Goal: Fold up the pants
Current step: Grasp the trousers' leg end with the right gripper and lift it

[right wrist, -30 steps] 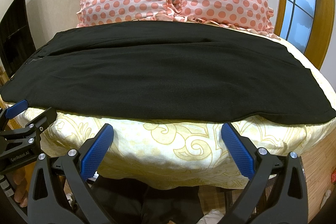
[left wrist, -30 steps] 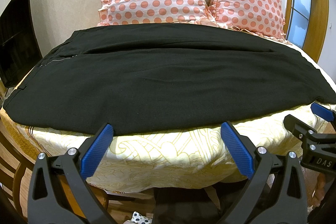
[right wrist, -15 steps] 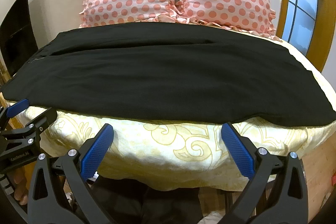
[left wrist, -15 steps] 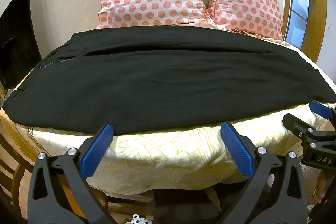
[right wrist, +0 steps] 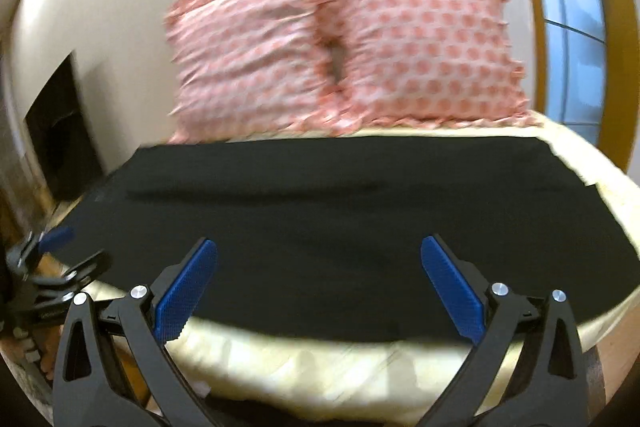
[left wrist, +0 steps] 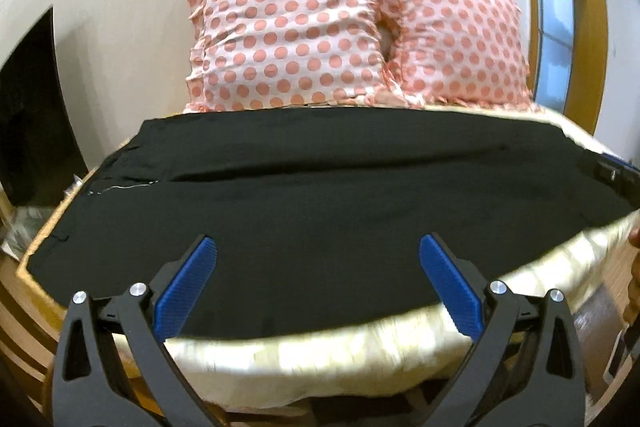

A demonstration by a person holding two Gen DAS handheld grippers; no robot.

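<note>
Pants are lying flat across the bed in my left wrist view, black cloth spread wide from the left edge of the mattress to the right, with a long crease running sideways through the upper part and a short line of pale stitching near the left end. My left tool is hovering over the near hem with its two blue pads spread wide apart, gripping nothing, the tips showing against the dark fabric. Beyond the pants, two pink polka-dot pillows are leaning side by side against the cream wall, touching each other. A window with a wooden frame is showing at the right, and a dark panel is standing at the left. At the far right edge I am catching a sliver of my right tool beside the right end of the cloth. In my right wrist view, which is blurring, the pants are again covering the pale yellow bed, the near hem lying just back from the mattress edge. My right tool is also standing wide apart and holding nothing, tips over the near strip of cloth. My left tool is appearing at the left edge near the left end of the pants, and the pillows are sitting behind.
</note>
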